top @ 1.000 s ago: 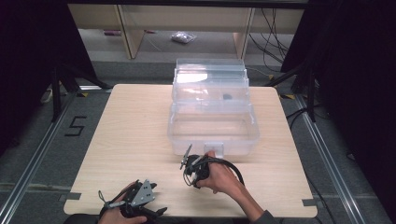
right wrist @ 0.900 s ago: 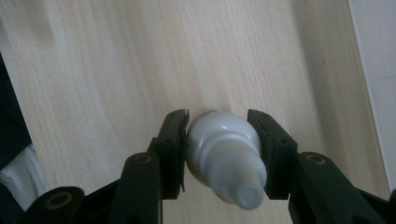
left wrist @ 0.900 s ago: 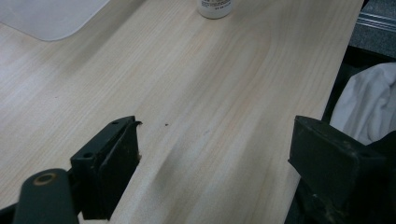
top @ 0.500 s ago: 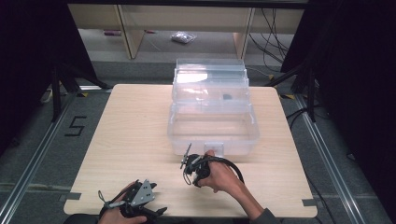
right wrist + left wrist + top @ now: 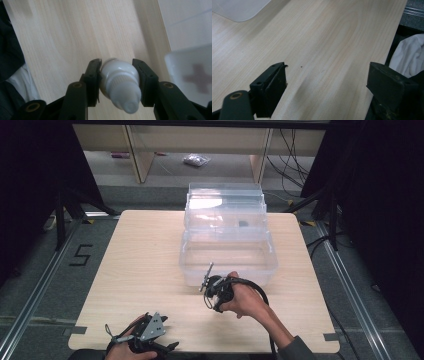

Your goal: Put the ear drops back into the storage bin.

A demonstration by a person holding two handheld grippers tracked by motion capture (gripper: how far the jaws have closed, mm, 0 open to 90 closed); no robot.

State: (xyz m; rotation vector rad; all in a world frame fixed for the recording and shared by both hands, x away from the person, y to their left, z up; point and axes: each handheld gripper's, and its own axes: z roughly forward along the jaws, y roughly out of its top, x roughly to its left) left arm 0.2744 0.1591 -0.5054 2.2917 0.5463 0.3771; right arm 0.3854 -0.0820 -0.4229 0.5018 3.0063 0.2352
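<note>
My right gripper (image 5: 117, 77) is shut on a small white bottle (image 5: 119, 86), whose cap end points back at the camera, and holds it just above the wooden table (image 5: 62, 32). In the high view this right gripper (image 5: 216, 295) sits in a hand just in front of a clear plastic box (image 5: 227, 252) with its lid raised. A red cross marks the box (image 5: 195, 77). My left gripper (image 5: 327, 82) is open with nothing between its jaws. From above, the left gripper (image 5: 145, 337) is near the table's front left edge.
The clear box stands at the middle back of the table (image 5: 145, 255). A corner of the box (image 5: 239, 10) shows far off in the left gripper view. White cloth (image 5: 409, 57) lies beyond the table edge. Black stands and cables flank the table.
The right hand with the bottle has edged slightly toward the box. The left gripper has stayed where it was.
</note>
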